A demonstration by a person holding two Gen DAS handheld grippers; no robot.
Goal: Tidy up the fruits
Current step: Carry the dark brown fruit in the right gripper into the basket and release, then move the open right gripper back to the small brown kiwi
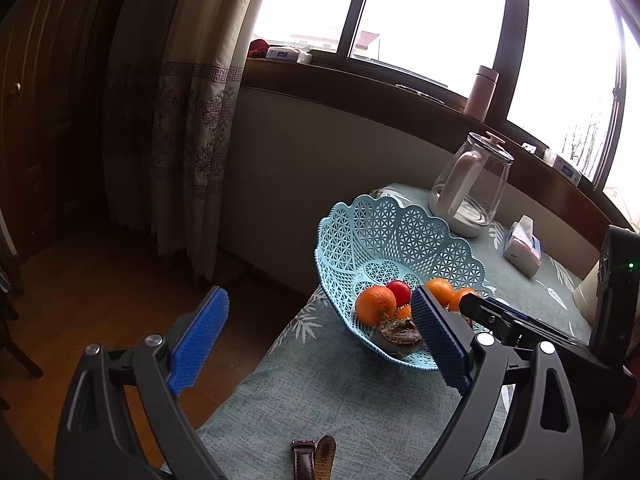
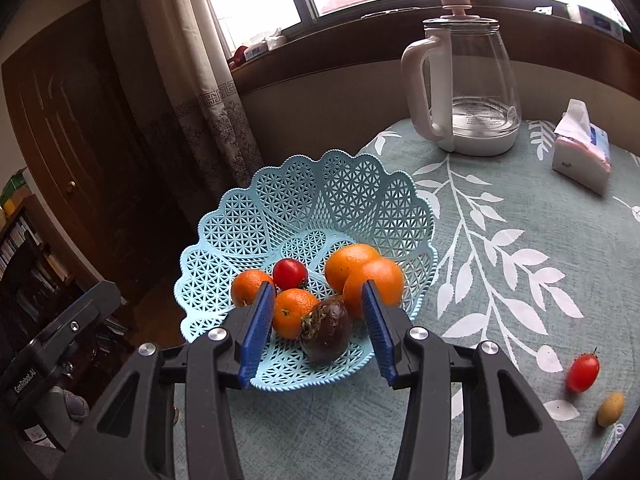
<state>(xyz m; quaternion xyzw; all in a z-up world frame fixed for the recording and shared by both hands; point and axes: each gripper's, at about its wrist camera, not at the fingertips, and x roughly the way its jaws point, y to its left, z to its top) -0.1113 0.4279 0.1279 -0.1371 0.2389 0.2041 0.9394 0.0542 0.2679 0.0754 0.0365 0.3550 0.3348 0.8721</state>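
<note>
While your right gripper [image 2: 318, 320] hangs over the near rim of the pale blue lattice basket [image 2: 360, 200], its blue fingers [image 2: 258, 328] stand apart, gripping nothing; a dark passion fruit [image 2: 328, 334] lies between them inside the basket, its long axis running from the near rim up toward the basket's middle, its dried stem end turned left; just beside it sit four oranges [image 2: 294, 312] and a red cherry tomato [image 2: 290, 273], all in the basket's near half. Your left gripper [image 1: 320, 340] hovers at the worktop [image 1: 320, 400] edge, its fingers [image 1: 198, 344] spread wide and empty, the right one in front of the basket. Only your right wrist view shows a second cherry tomato [image 2: 583, 373] lying loose on the leaf-print cloth, tilted with its stem end up and to the right, and a small yellowish fruit [image 2: 611, 409] near it, both well apart from the basket. Only your left wrist view shows two watch straps [image 1: 314, 458] at the near worktop edge. Both views show a glass kettle [image 2: 466, 84] and a tissue pack [image 2: 582, 148] beyond the basket.
</note>
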